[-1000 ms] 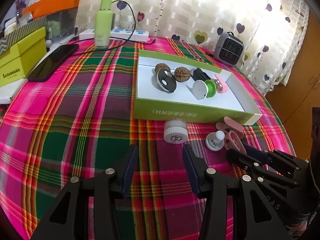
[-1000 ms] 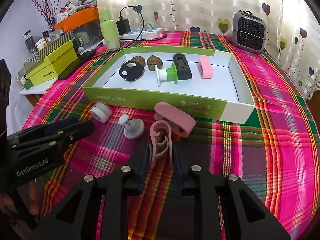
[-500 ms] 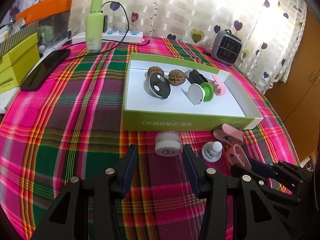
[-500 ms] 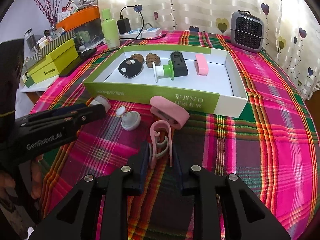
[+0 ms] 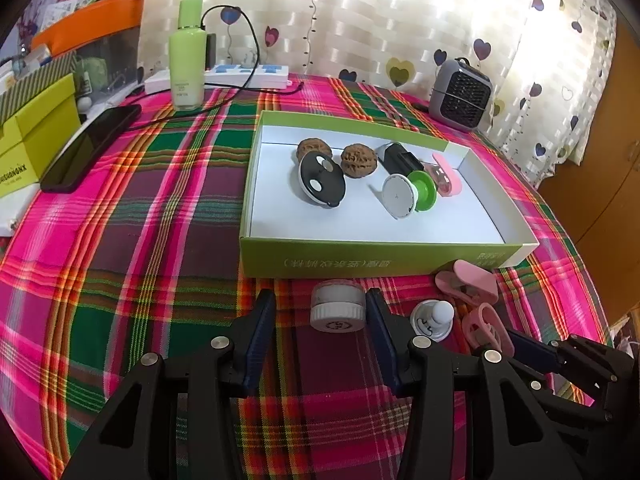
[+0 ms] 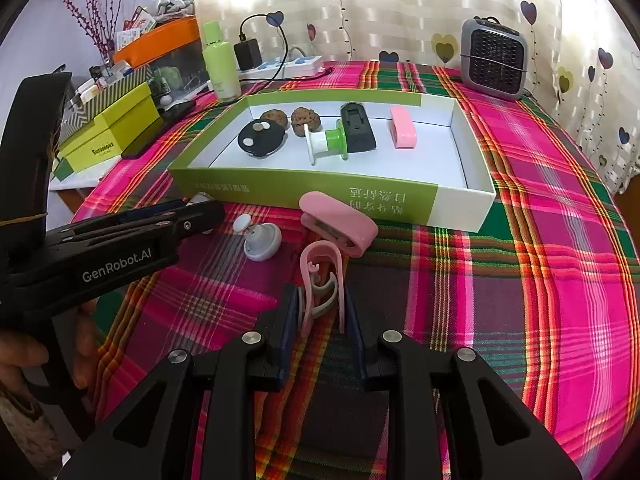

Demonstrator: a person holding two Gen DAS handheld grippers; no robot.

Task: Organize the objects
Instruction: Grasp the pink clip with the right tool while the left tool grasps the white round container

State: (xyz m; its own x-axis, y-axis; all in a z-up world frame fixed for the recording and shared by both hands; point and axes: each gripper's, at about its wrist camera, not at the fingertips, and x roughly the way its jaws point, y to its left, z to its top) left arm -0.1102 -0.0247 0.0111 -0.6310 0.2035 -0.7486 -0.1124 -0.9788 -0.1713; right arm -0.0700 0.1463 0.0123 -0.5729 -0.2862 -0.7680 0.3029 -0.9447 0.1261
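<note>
Left wrist view first: the left gripper (image 5: 320, 316) tilts down at the plaid tablecloth (image 5: 120, 240), just in front of the green box (image 5: 360, 260). Its jaws are partly open with the small white jar (image 5: 338, 310) sitting between them. The jar hugs the right-hand pad, there's a clear gap on the left, and I can't tell if that right pad actually touches it. The jar lies tipped, ribbed cap facing the camera, right up against the box's front wall.

Moving right along that wall you get a white knob thing (image 5: 434, 318) and then a pink stapler-looking clamp (image 5: 472, 284), both close to the box on the cloth.

Right wrist view: the right gripper (image 6: 320, 316) also points down toward the cloth, in front of the box near its middle. It's pinched almost closed on a pink clip (image 6: 322, 276), pads pressing on its two legs. The clip's long axis runs away from the camera, its rounded end pointing at the box, and it ends just short of the pink clamp.

Inside the box, left to right: a black disc (image 6: 260, 140), two walnuts (image 6: 290, 118), a green-and-white spool (image 6: 326, 144) on its side, a black block (image 6: 357, 128) and a pink eraser-shaped piece (image 6: 403, 127).
</note>
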